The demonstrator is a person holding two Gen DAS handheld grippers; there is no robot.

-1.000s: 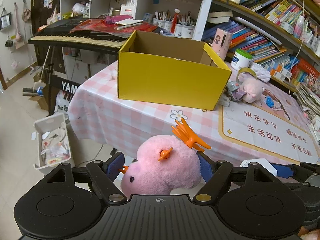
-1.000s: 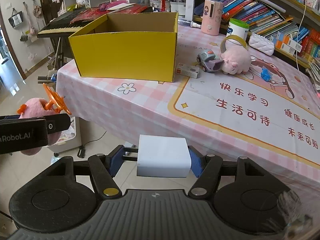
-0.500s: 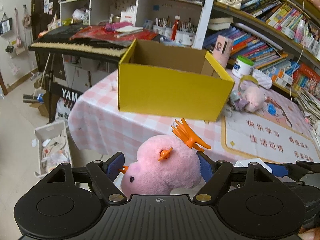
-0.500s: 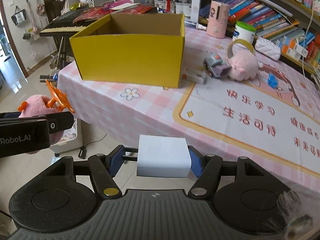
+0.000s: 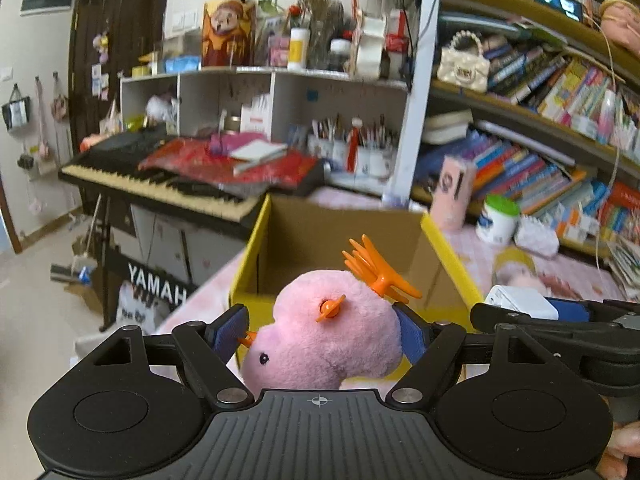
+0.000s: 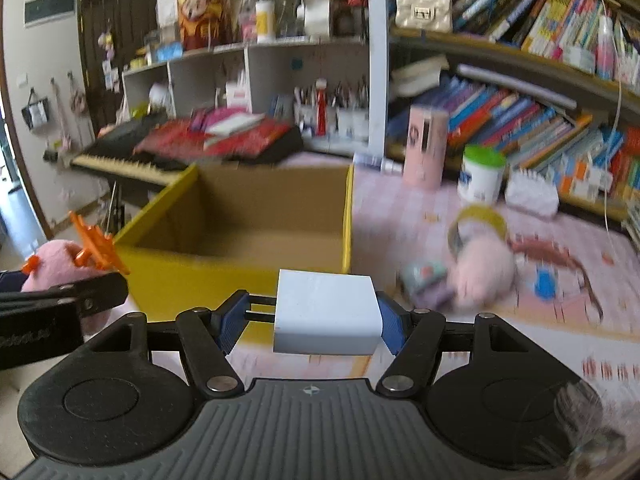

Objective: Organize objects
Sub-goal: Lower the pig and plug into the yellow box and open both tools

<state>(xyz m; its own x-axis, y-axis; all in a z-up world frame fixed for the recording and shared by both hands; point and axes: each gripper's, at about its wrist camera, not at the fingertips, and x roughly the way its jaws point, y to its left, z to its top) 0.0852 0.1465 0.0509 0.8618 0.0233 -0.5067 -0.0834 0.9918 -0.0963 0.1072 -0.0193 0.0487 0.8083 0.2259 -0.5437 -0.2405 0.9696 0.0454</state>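
Keyboard stand panel (image 5: 158, 286): white letters read "YAMAH", the rest cut off behind the yellow box (image 5: 256, 280).
Other print: lettering on the left gripper (image 6: 60, 312) body, book spines and table mat was too blurred to read.

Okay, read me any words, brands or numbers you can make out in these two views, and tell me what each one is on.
"YAMAH": white letters on the keyboard stand's panel, last part hidden by the yellow box.
Left gripper's side lettering: too blurred.
Book spines and mat print: too blurred to read.
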